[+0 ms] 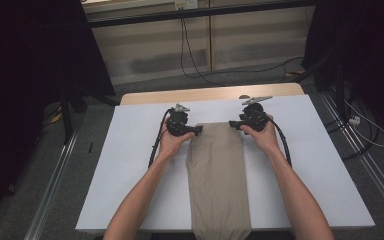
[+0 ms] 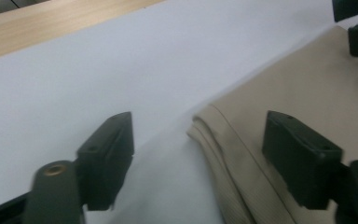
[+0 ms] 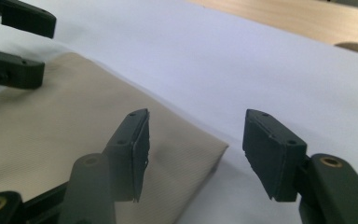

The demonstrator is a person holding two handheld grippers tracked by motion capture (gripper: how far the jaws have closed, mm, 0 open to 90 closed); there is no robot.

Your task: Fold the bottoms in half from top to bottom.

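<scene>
Beige folded cloth (image 1: 217, 175): both tools, left (image 1: 198, 129) and right (image 1: 233, 125), seemingly unclenched astride its far corners.

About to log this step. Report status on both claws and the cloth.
Left claw open, straddling the far left corner of the folded beige cloth. Right claw open at the far right corner, no grip. White table cover around it, nothing blocking.

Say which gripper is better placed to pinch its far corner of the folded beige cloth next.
Left, marginally. The left gripper has its open jaws straddling the corner of the beige cloth. The right gripper also brackets its corner, but one jaw sits over the fabric and the tip lies off-centre.
</scene>
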